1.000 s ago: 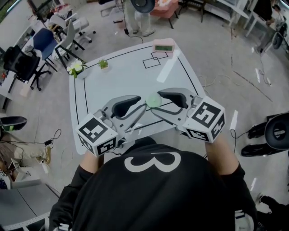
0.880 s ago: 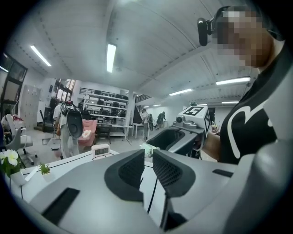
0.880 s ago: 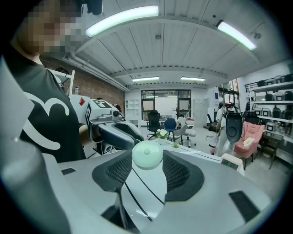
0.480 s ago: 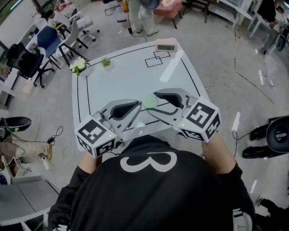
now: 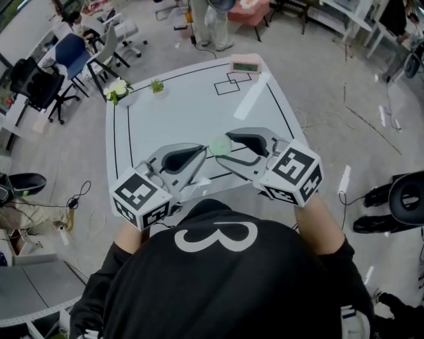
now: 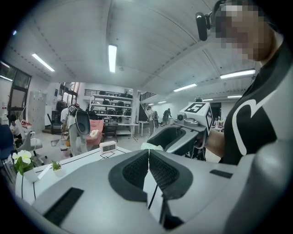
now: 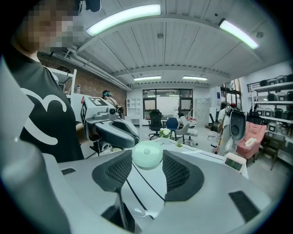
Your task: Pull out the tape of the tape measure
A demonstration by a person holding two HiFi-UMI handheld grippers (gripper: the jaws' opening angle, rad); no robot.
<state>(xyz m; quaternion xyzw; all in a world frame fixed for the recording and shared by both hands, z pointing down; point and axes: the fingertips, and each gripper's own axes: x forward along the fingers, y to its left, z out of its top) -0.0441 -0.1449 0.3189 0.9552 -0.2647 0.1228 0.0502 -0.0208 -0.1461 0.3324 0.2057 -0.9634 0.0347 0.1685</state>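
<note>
A round pale green tape measure (image 5: 218,145) hangs above the white table (image 5: 165,112), clamped between the pads of my right gripper (image 5: 222,147). In the right gripper view the tape measure (image 7: 147,154) fills the gap at the tips of the right gripper (image 7: 147,157). My left gripper (image 5: 204,153) comes in from the left with its tips against the case's edge. In the left gripper view the left gripper (image 6: 149,151) is shut, pads meeting, and the green case (image 6: 151,146) sits just past them. I cannot make out whether the tape's end is pinched there.
At the table's far edge stand a pink-framed clock (image 5: 243,67), a small potted plant (image 5: 156,86) and white flowers (image 5: 116,91). A white strip (image 5: 250,96) and black square outlines (image 5: 228,84) mark the top. Office chairs (image 5: 40,86) stand left; a person (image 5: 209,20) stands beyond.
The left gripper's jaws have closed from open to shut at the tape measure's edge. Both grippers have drifted slightly away from the body; the right grip is unchanged.
</note>
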